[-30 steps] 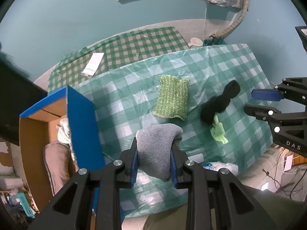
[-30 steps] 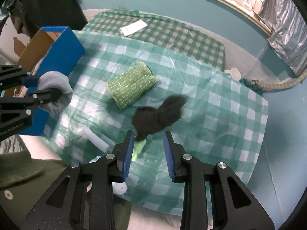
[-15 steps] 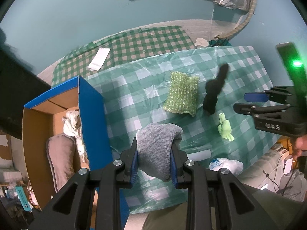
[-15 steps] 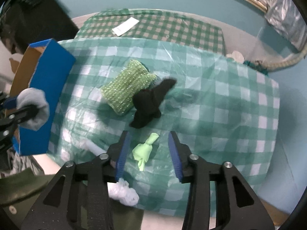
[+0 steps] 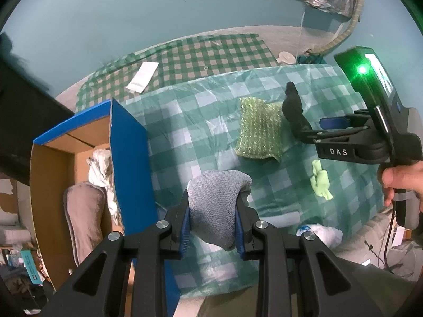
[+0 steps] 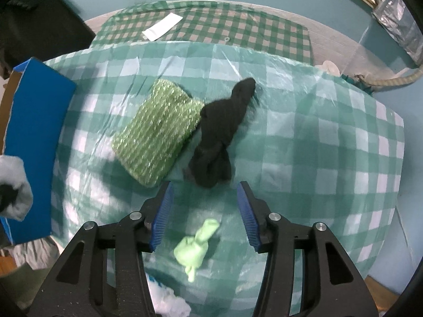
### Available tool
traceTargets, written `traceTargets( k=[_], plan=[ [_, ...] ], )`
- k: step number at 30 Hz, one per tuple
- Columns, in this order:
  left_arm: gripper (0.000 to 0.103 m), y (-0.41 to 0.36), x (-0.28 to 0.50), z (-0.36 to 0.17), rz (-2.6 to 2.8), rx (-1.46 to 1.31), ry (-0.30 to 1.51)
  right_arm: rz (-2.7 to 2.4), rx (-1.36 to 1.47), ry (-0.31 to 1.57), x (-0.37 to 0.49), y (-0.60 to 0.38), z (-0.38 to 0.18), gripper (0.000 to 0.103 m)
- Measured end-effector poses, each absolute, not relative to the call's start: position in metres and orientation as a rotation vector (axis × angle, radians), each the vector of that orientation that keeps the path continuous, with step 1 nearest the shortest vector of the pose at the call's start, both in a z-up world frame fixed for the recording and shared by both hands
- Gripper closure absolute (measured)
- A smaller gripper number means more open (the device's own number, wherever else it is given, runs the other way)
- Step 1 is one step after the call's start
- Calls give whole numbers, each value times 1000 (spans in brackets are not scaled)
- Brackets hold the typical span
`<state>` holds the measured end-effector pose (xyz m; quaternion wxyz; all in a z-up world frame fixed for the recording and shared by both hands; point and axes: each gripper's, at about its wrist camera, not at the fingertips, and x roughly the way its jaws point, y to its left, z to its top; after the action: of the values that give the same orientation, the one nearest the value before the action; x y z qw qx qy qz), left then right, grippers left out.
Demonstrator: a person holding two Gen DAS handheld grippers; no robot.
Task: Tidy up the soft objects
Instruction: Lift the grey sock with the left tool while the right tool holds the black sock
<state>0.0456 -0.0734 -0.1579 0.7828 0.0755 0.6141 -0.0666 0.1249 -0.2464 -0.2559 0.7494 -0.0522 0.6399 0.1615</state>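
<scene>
My left gripper [image 5: 212,222] is shut on a grey knitted cloth [image 5: 215,206], held above the table's near edge, right of the blue cardboard box [image 5: 129,163]. My right gripper [image 6: 206,211] is open and empty, hovering above the table just in front of a black knotted sock [image 6: 222,134]; it also shows in the left wrist view [image 5: 312,126]. A sparkly green knitted cloth [image 6: 156,129] lies left of the sock. A small lime-green cloth [image 6: 197,248] lies below the right gripper, between its fingers in view.
The table wears a teal checked plastic cover [image 6: 317,132]. The box holds a white cloth [image 5: 99,166] and a beige cloth [image 5: 84,219]. A white crumpled item [image 5: 320,232] and a white roll [image 5: 285,218] lie at the near edge. A white paper [image 6: 162,27] lies beyond.
My right gripper has opened wider and let go of the black sock, which now lies beside the green cloth. My left gripper has drawn back toward the box with the grey cloth.
</scene>
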Motion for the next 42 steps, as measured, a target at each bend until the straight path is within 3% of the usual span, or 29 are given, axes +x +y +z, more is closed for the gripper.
traceTargets(
  k=[26,29,31,42],
  plan=[
    [75,-85,78,-218,-103,167,1416,300,-189,1396,170,-236,-290,53],
    [76,-86,78,-217,-104,167,1419,306,-220,1376,169,-231,-291,59],
    [75,-86,78,-218,-104,165,1418,318,-240,1365,167,-227,-291,70],
    [75,-82,74,-213,-98,144,1414,410,-331,1311,147,-220,-266,73]
  ],
)
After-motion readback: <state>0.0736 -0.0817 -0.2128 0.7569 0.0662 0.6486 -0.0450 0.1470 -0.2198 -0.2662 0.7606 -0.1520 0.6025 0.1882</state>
